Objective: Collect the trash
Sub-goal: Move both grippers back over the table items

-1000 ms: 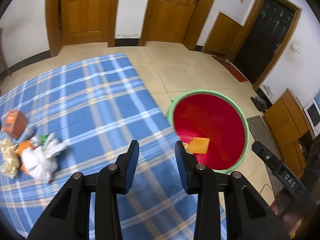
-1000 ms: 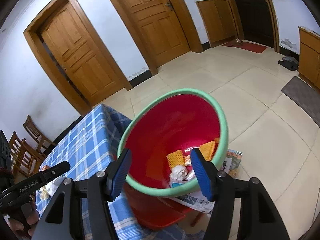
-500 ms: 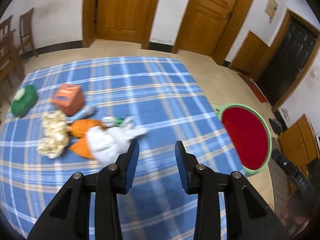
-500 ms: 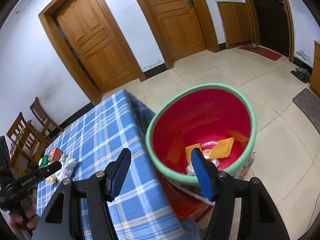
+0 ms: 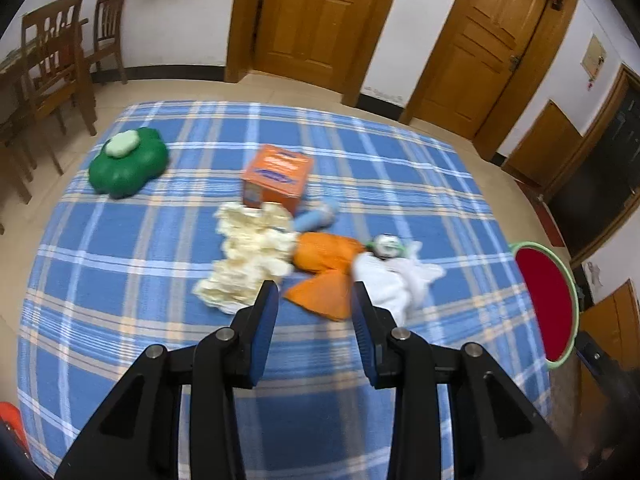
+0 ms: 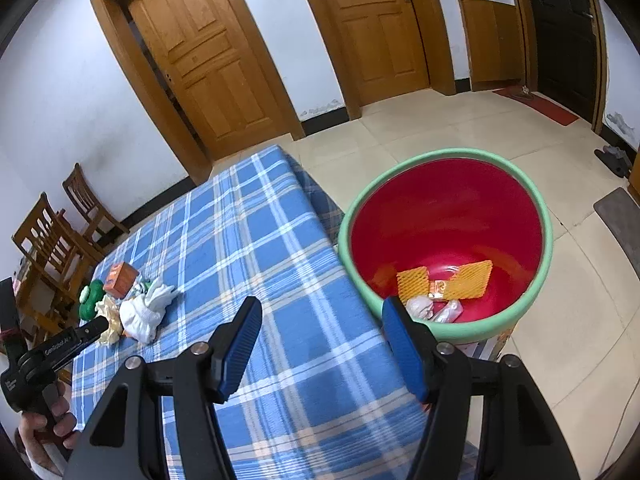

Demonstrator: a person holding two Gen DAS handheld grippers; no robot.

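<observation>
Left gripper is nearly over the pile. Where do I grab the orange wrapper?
Take the orange wrapper by its flat near corner, from above and the near side with the left gripper. That corner lies free between yellow wad and white tissue.

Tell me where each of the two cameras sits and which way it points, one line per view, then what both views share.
Left wrist: rides the open left gripper, looking down across the checked tablecloth at the trash pile.
Right wrist: rides the open right gripper, facing the red bin beside the table; the person's hand holding the other gripper shows at lower left.
Shared: the tablecloth, trash pile, orange box and bin.
</observation>
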